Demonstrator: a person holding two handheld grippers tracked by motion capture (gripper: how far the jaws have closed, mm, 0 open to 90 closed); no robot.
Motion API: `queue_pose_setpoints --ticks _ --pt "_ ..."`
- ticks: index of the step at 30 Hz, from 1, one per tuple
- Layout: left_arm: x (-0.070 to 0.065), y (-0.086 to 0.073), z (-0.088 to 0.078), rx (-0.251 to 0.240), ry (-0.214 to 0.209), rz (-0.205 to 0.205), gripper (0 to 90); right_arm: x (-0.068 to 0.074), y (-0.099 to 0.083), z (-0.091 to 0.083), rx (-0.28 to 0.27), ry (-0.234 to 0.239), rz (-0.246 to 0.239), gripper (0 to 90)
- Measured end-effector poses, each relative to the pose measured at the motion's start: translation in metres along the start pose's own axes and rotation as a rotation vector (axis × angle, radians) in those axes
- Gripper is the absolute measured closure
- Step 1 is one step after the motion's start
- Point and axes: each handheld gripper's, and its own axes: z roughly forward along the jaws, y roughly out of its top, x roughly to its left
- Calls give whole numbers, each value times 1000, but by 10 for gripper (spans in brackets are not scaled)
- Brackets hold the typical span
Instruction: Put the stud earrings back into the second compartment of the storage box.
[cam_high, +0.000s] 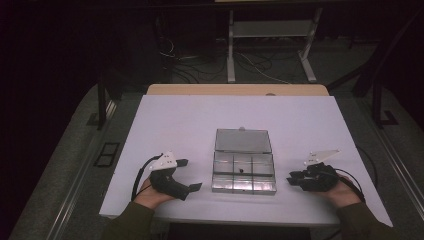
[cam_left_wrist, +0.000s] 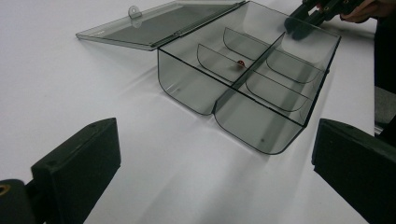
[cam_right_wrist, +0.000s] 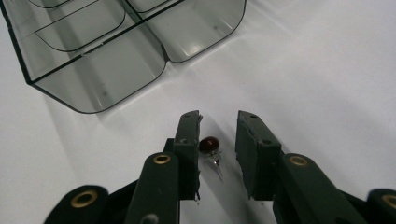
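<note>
While slightly parted, right claw (cam_right_wrist: 218, 140) straddles bead (cam_right_wrist: 209, 144).

Inside the clear compartment box (cam_high: 243, 172), in the middle cell of its far row, a dark speck (cam_high: 240, 171), too small in the high view to name; in the left gripper view a tiny reddish bead (cam_left_wrist: 241, 62), shape unclear. Box cut off by the top and left edges of the right gripper view. Beside the box, between the right gripper's (cam_right_wrist: 219, 140) jaws, a small dark red bead (cam_right_wrist: 209, 144) with a thin wire stub, touching or apart impossible to tell.
</note>
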Motion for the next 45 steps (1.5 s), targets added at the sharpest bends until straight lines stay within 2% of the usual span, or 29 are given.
queue_pose_setpoints --ticks 9,16,27,39,45 --pt "0 0 1 5 -1 1 2 1 0 1 0 -18 -25 739" --pt "0 0 1 2 -1 -1 2 1 0 1 0 -25 -22 778" --pt "0 0 1 5 -3 2 3 0 1 -1 -3 -25 -18 786" --pt "-1 0 1 6 -6 1 2 -2 6 -10 -62 -8 -2 786" --pt "-1 0 1 4 -7 2 3 -2 10 -13 -85 15 9 787"
